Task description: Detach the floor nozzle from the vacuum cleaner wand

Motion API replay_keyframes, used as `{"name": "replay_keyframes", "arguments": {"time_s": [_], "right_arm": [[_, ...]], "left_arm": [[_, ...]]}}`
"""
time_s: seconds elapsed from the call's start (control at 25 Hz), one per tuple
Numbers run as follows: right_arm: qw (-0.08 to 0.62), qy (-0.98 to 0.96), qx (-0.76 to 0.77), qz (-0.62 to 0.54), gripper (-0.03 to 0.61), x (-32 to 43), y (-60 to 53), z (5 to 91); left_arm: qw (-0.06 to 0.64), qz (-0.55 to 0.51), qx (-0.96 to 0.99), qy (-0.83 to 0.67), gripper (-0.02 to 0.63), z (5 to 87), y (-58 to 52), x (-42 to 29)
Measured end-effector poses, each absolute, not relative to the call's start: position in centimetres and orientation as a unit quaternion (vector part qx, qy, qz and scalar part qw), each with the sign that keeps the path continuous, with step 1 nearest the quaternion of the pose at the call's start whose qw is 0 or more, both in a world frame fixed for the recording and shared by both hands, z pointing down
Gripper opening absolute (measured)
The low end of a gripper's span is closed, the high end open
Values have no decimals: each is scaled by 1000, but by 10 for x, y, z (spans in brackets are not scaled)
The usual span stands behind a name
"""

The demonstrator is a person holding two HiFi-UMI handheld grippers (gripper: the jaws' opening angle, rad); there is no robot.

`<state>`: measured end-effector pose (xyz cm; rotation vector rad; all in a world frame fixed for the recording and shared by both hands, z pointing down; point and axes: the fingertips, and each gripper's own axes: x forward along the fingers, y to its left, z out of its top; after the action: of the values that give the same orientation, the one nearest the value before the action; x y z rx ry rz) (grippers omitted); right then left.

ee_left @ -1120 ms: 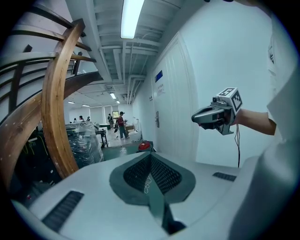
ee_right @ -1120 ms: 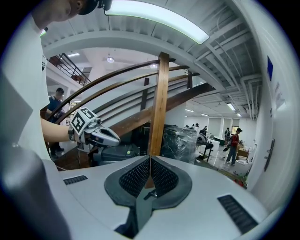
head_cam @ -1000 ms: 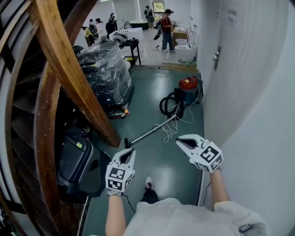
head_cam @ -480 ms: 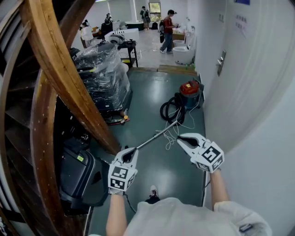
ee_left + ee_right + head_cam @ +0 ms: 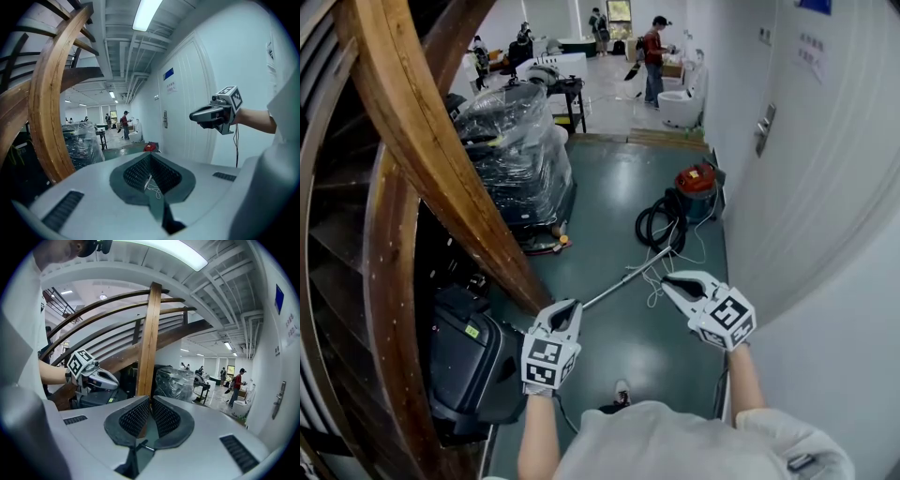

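A silver vacuum wand (image 5: pixel 623 278) lies slantwise on the green floor. It runs from the black hose (image 5: pixel 659 221) of the red vacuum cleaner (image 5: pixel 697 180) down toward my left gripper (image 5: pixel 567 309). That gripper covers the wand's near end, so the floor nozzle is hidden. The left jaws are shut with nothing in them; in the left gripper view the left gripper (image 5: pixel 150 158) shows a bit of the wand (image 5: pixel 148 181) below its pads. My right gripper (image 5: pixel 667 280) hovers right of the wand, shut and empty. In the right gripper view the right gripper (image 5: pixel 150 401) faces the staircase.
A curved wooden staircase beam (image 5: pixel 441 159) and a black case (image 5: pixel 469 361) crowd the left. A plastic-wrapped pallet (image 5: pixel 520 155) stands ahead on the left. A white wall with a door (image 5: pixel 806 141) closes the right. White cable (image 5: pixel 654 274) loops by the wand. People stand in the far room.
Both grippers and the view have moved forward along the corridor. The vacuum and wand are nearer, and the nozzle end has slipped behind the left gripper. Both jaws stayed shut.
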<state>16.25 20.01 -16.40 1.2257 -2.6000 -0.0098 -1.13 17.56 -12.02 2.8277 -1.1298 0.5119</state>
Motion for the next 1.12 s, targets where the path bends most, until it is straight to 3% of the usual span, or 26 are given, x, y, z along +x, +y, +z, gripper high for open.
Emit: {"name": "replay_keyframes", "arguments": {"time_s": [1.12], "right_arm": [[162, -913, 374, -12, 29, 81, 82, -145]], "left_arm": [[66, 176, 896, -403, -2, -80, 70, -68]]}}
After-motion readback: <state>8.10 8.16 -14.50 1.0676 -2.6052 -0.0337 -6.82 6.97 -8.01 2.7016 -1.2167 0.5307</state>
